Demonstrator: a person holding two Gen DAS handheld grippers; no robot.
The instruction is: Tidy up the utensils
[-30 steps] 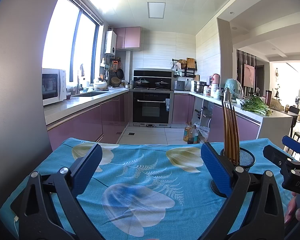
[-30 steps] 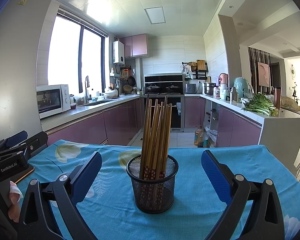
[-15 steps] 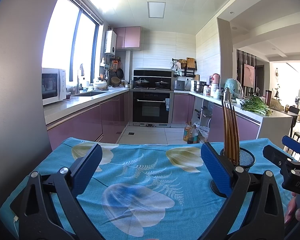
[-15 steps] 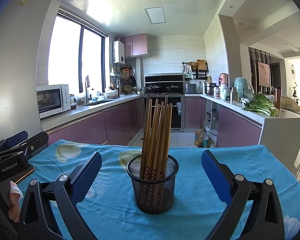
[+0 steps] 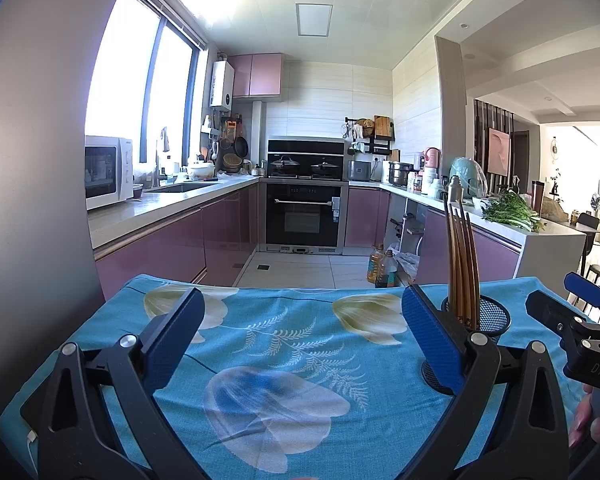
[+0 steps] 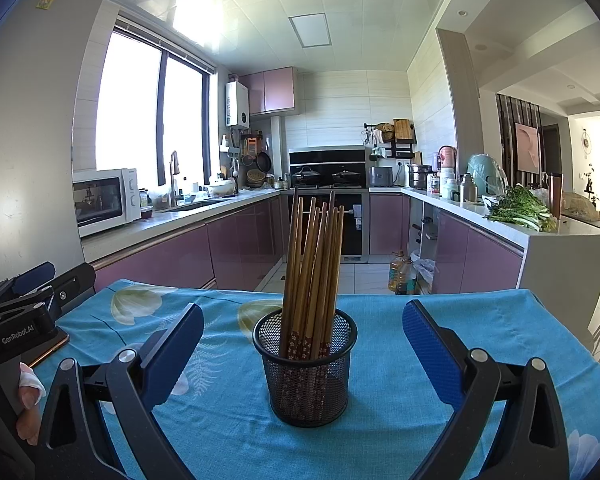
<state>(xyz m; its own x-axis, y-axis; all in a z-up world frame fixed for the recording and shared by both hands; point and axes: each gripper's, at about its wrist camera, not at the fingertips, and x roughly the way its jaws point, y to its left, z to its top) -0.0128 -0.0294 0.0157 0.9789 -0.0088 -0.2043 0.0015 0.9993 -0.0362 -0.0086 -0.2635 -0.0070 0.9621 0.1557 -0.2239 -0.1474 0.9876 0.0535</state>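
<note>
A black mesh cup [image 6: 306, 368] stands upright on the blue flowered tablecloth [image 6: 400, 400], holding several wooden chopsticks [image 6: 314, 268] with patterned red ends. My right gripper [image 6: 302, 344] is open, its blue pads on either side of the cup and a little nearer than it, touching nothing. In the left wrist view the same cup [image 5: 488, 316] and chopsticks [image 5: 462, 264] show behind the right pad. My left gripper [image 5: 300, 336] is open over bare cloth, holding nothing. Each gripper appears at the edge of the other's view.
The table's far edge [image 5: 284, 286] drops to a tiled kitchen floor. Purple cabinets [image 6: 188, 256] run along the left, a white counter with greens [image 6: 520, 210] along the right. Oil bottles [image 6: 402, 274] stand on the floor. A hand [image 6: 30, 392] holds the left gripper.
</note>
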